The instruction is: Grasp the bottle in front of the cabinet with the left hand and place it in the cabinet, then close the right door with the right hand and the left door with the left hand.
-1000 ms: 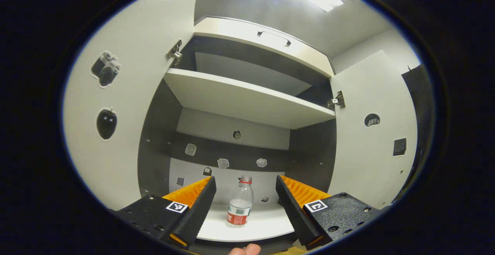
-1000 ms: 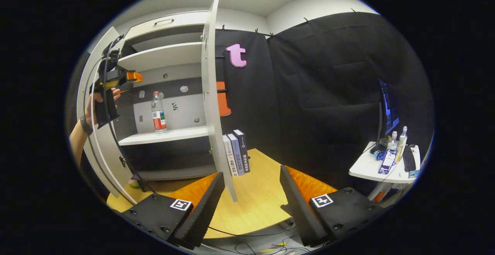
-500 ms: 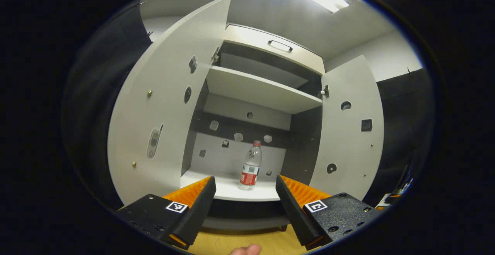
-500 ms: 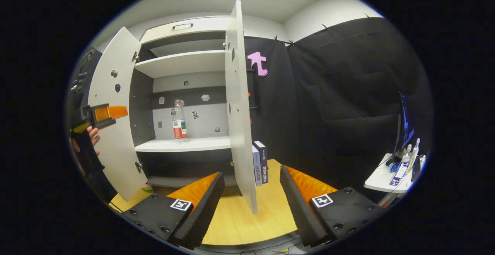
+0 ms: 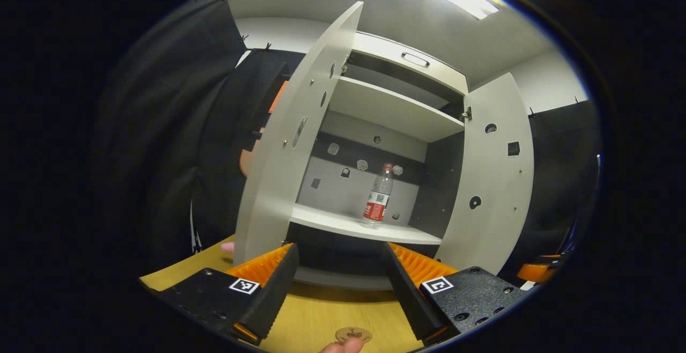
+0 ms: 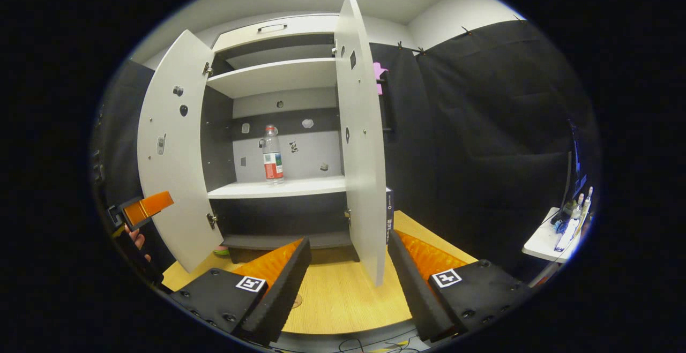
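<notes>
A clear bottle (image 5: 377,196) with a red label and red cap stands upright on the white lower shelf (image 5: 348,225) inside the open cabinet. In the right gripper view the bottle (image 6: 272,155) stands on that shelf (image 6: 278,187) between the open left door (image 6: 174,149) and the open right door (image 6: 364,139). My left gripper (image 5: 340,283) is open and empty over the wooden table, back from the cabinet and close to the left door (image 5: 289,144). My right gripper (image 6: 348,283) is open and empty, just before the right door's lower edge. The left gripper (image 6: 144,209) appears at far left, held by a hand (image 6: 136,238).
An upper shelf (image 5: 391,109) and a drawer front with a handle (image 5: 415,59) sit above. A book (image 6: 389,213) stands behind the right door (image 5: 496,176). A white side table (image 6: 552,235) with small items is at far right. The wooden tabletop (image 6: 343,299) lies before the cabinet.
My left gripper has pulled back out of the cabinet and down toward the table, leaving the bottle on the shelf. The right gripper has swung left, and the right door now stands straight ahead.
</notes>
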The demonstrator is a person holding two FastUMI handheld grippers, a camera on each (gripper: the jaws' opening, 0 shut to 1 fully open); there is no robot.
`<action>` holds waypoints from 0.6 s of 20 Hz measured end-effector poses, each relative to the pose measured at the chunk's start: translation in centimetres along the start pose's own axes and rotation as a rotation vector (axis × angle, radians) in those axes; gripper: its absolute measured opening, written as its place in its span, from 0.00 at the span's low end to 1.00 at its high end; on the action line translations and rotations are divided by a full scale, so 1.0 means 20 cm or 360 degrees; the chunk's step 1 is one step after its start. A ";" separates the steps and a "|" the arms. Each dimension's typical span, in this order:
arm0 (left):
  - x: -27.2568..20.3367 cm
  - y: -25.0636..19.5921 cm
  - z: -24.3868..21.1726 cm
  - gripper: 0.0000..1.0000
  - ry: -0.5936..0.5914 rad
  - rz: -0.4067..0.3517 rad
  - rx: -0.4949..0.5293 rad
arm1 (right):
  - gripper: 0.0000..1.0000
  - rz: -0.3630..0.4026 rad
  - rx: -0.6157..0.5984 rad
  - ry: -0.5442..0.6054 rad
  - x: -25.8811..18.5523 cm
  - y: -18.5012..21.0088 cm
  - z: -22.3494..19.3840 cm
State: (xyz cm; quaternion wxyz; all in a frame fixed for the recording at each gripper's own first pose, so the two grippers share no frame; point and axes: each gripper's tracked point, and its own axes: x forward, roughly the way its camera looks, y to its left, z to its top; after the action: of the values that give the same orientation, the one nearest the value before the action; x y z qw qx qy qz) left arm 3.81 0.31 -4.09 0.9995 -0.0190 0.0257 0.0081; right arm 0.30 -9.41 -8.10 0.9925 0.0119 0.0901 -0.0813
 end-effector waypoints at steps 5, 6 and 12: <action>-0.14 0.04 -0.05 0.95 0.0004 0.0064 0.0047 | 0.97 0.0008 -0.0012 -0.0020 0.01 0.00 0.06; -0.15 0.03 -0.05 0.95 0.0007 0.0050 0.0030 | 0.97 0.0002 -0.0004 -0.0042 0.01 -0.03 0.10; -0.17 0.02 -0.08 0.95 0.0057 0.0017 0.0022 | 0.96 -0.0159 0.0026 -0.0209 0.10 -0.43 0.53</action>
State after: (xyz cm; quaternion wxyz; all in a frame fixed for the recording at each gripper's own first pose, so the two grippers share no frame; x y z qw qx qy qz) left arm 0.35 0.60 -5.46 0.9989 -0.0122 0.0438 0.0128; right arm 2.66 -18.57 1.98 0.9909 0.0101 0.0246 -0.1321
